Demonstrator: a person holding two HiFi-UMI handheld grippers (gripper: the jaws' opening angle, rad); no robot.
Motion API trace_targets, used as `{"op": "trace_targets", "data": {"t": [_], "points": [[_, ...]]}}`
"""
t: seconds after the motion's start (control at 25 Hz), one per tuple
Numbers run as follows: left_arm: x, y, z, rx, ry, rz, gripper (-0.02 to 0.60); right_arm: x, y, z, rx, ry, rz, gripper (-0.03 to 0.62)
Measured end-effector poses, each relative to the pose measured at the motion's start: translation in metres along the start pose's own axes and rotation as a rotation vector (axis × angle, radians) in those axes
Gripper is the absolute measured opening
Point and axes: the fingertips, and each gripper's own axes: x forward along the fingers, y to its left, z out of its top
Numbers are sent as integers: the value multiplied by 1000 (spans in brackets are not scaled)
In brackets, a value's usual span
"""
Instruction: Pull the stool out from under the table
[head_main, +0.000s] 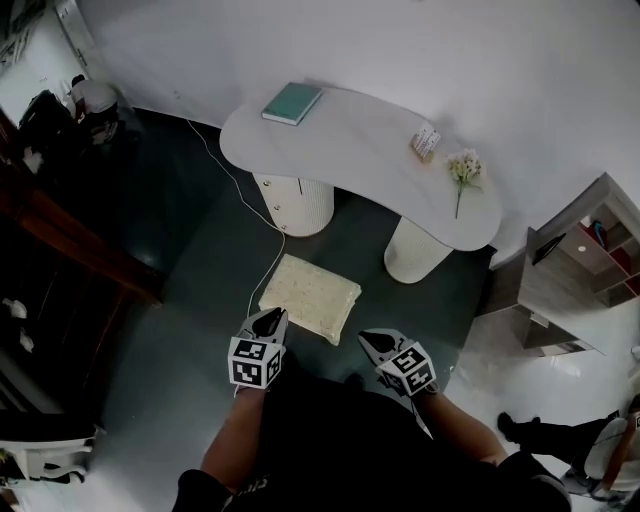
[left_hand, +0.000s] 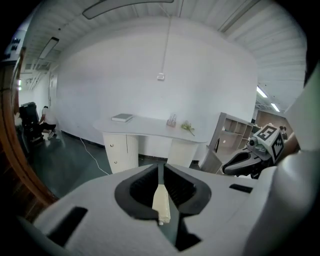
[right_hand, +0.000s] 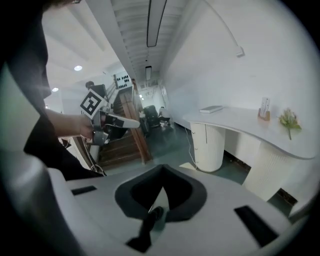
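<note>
Head view: the stool stands on the floor just clear of the table, in front of its 2 pedestals, so the pull looks essentially complete. The left gripper, at the stool's near-left corner, is closing to a slit with nothing pinched; the cream top only shows through the gap. The right gripper, beside the near-right corner, is fully closed and empty. Good practice now is to draw both away without nudging the stool or snagging the white cable.

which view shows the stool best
Head view: the whole cream stool shows, on the floor in front of the table. The left gripper view catches only a cream sliver of it; the right gripper view, barely a pale edge.
</note>
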Motion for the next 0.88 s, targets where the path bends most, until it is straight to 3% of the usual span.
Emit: {"op": "trace_targets", "data": {"t": [0.12, 0.24, 0.36, 0.44, 0.56, 0.72, 0.88], "points": [[-11, -22, 17, 97, -21, 7, 44, -16, 0, 18, -6, -67, -13, 5], [-19, -31, 44, 153, -69, 8, 43, -35, -17, 52, 66, -181, -96, 5], [-23, -31, 76, 119, -154, -13, 16, -53, -29, 93, 77, -274, -134, 5], [-32, -31, 96, 92, -214, -49, 9, -63, -31, 115, 23, -300, -154, 5], [-53, -15, 127, 112, -272, -51, 9, -70, -27, 154, -54, -348, -185, 5], [-86, 6, 162, 73, -324, -91, 9, -72, -1, 203, -109, -434, -162, 5], [-110, 16, 175, 130, -322, -72, 9, -70, 30, 230, -176, -482, -159, 5]]}}
